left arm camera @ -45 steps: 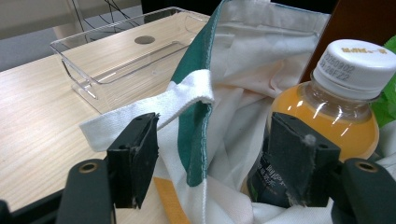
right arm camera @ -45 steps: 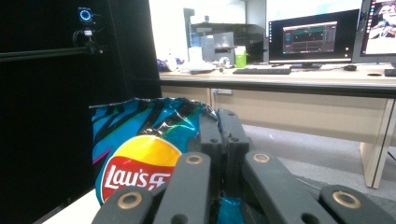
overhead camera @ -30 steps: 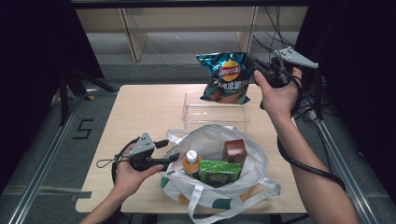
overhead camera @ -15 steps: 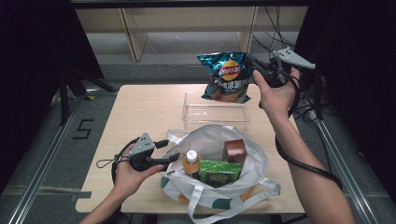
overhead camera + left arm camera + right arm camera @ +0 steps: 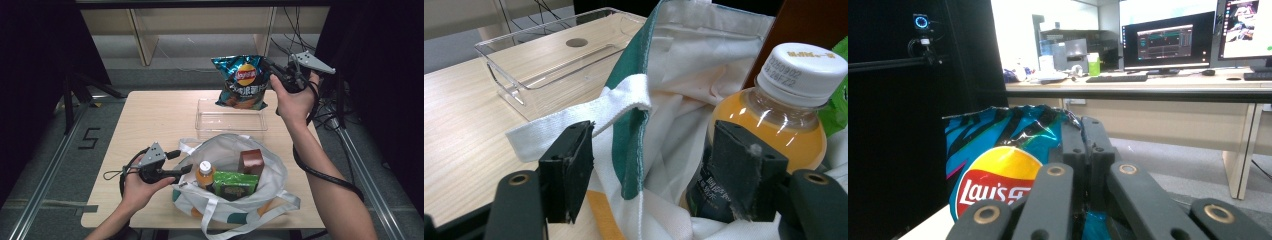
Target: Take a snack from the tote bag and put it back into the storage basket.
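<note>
A blue Lay's chip bag (image 5: pixel 243 82) (image 5: pixel 993 165) hangs upright over the table's far edge, above the back of a clear plastic tray (image 5: pixel 230 120) (image 5: pixel 549 65). My right gripper (image 5: pixel 276 75) (image 5: pixel 1087 127) is shut on its top right corner. A white and green tote bag (image 5: pixel 272 170) (image 5: pixel 684 60) sits at the front with an orange drink bottle (image 5: pixel 204 174) (image 5: pixel 784 115), a green pack (image 5: pixel 235 184) and a brown box (image 5: pixel 251 161) inside. My left gripper (image 5: pixel 183 161) (image 5: pixel 651 145) is open, its jaws straddling the tote's left rim and strap without pressing them.
The wooden table (image 5: pixel 155 115) has free surface on its left half. Metal rails run along the floor on both sides. Cables trail from both grippers, and the right one loops under the forearm. Desks with monitors stand far off in the right gripper view.
</note>
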Action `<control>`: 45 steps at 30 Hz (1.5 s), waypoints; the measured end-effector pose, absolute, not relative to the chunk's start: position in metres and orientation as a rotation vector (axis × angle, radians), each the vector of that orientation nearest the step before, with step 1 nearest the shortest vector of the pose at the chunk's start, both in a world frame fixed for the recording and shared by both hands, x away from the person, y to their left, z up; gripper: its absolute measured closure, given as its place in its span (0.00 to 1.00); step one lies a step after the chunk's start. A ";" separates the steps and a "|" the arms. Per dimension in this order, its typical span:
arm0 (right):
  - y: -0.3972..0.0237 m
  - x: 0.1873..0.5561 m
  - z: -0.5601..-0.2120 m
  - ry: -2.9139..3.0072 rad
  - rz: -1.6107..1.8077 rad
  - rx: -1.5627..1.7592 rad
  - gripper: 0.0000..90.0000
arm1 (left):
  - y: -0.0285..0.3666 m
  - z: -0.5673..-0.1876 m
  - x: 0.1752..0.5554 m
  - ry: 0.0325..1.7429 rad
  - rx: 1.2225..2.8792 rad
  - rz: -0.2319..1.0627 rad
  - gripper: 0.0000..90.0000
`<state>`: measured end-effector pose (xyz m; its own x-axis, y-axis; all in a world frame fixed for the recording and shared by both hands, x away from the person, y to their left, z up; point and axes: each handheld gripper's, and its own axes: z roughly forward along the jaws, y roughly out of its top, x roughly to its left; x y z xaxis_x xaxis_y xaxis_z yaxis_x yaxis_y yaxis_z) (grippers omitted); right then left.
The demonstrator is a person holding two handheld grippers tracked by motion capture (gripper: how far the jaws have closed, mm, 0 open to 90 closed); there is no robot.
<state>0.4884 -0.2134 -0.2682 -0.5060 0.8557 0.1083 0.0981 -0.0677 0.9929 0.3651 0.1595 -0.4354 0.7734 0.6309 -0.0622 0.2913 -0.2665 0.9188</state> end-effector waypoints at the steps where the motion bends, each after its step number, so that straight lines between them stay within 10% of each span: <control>1: -0.214 0.490 -0.268 1.607 1.629 1.028 1.00 | 0.160 -0.435 0.365 0.706 1.861 0.383 0.36; 45: -0.209 0.515 -0.276 1.614 1.590 1.061 1.00 | 0.159 -0.435 0.365 0.704 1.859 0.382 0.36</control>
<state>0.5153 -0.2090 -0.2763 -0.4783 0.8724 0.1006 0.1137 -0.0521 0.9922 0.3653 0.1595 -0.4354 0.7747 0.6292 -0.0630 0.2896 -0.2646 0.9198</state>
